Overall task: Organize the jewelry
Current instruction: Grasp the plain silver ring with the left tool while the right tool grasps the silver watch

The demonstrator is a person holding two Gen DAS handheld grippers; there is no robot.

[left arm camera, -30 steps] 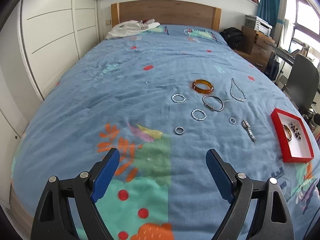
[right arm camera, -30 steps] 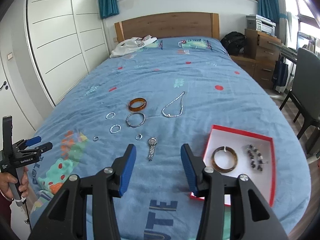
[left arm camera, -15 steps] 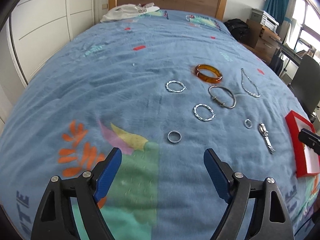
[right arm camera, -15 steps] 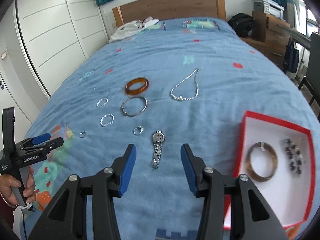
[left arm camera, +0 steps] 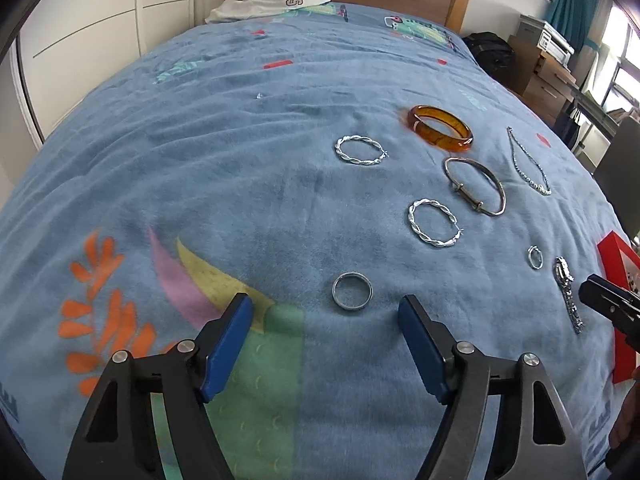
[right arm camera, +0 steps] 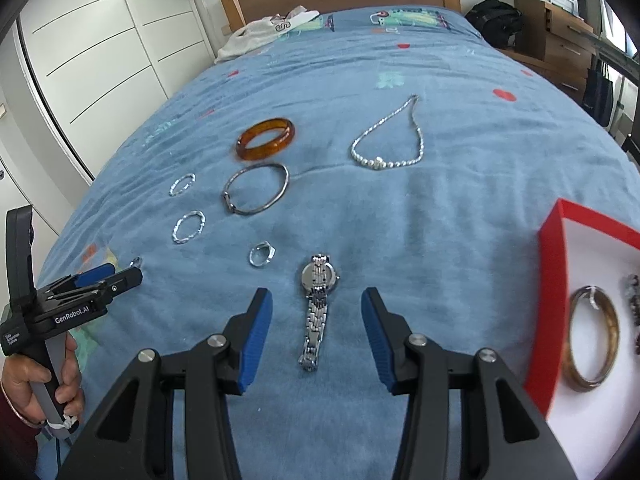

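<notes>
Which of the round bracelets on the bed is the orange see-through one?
The amber bangle, lying farthest up the blue bedspread. It is thick and orange, while the hoops below it are thin and silver.

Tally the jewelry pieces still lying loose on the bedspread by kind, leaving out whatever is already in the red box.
Bangles: 2, the amber bangle and the thin metal bangle
Twisted silver hoops: 2
Rings: 2, the plain band and the small ring
Necklace: 1
Watch: 1
Total: 8
</notes>
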